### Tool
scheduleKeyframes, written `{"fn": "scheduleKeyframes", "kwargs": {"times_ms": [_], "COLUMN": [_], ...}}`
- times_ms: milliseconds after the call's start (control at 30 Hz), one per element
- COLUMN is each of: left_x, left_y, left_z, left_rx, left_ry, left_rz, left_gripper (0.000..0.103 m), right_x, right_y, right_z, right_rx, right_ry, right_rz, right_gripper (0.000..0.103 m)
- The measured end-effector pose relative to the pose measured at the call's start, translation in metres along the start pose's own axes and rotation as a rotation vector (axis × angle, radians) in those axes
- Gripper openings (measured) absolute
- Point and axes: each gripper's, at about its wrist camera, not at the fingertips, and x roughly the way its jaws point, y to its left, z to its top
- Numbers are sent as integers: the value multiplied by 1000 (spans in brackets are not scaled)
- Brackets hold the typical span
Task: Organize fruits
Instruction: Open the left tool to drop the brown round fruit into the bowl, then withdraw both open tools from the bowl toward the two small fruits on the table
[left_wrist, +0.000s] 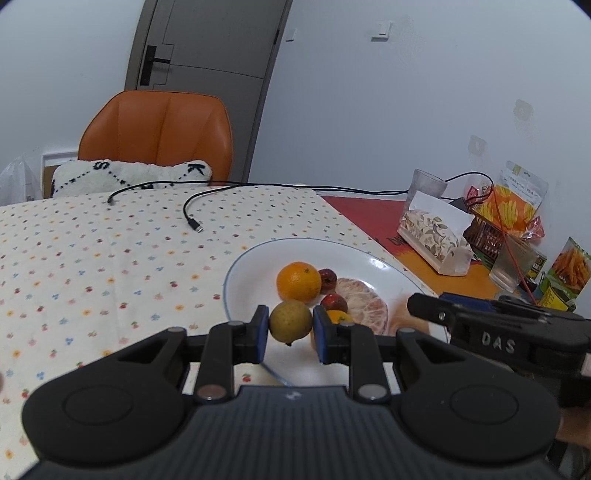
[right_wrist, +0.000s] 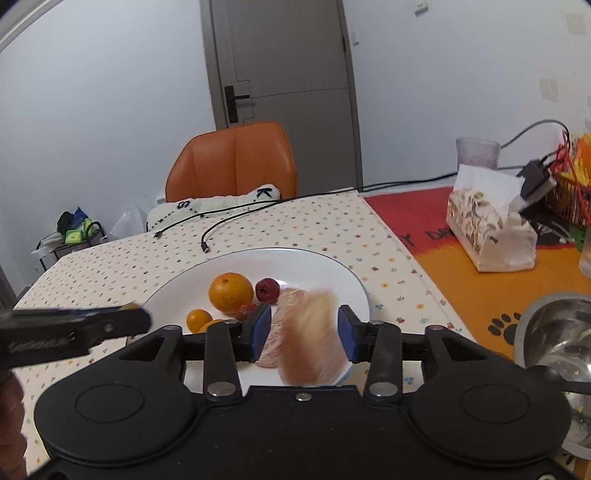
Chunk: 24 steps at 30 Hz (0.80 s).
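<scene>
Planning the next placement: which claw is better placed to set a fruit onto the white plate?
Left. The left claw is shut on the round yellow-green fruit over the white plate; the right claw stands open.

Left gripper and right gripper showing black bodies, 2 blue pads each, silver pivot screws, ribbed grey top plate; raised "DAS" lettering showing on the right gripper's side.

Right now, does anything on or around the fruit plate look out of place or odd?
Yes. A pale peeled citrus piece shows motion-blurred between the right gripper pads, apparently loose, over the white plate. Two loose cable ends lie on the tablecloth behind the plate. The left gripper grips a small yellow-green fruit.
</scene>
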Motion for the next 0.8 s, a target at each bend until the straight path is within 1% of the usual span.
{"fn": "scheduleKeyframes", "kwargs": {"times_ms": [133,200,367,467,600,667,800], "left_x": [5,4,-5,-13,-24,-30,-43], "left_y": [-3,-4,2,9,17,22,31], "left_z": [-1,-2,-1,-1,-2,-3,-5], "left_rx": [8,14,0,-11,-24,-35,-57], "left_ry": [18,10,5,1,-3,-6,-18], "left_rz": [1,13,37,56,73,75,83], "left_gripper": [24,28,29,34,45,48,48], "right_x": [-5,-7,-9,-11,-12,-13,-16], "right_y": [1,2,5,8,12,15,21], "right_z": [-2,-3,-7,-9,-12,-14,-15], "right_rx": [4,11,17,22,29,34,35], "right_ry": [2,2,8,9,14,15,11], "right_rz": [23,34,53,63,76,83,99], "right_gripper": [49,53,54,57,60,61,64]}}
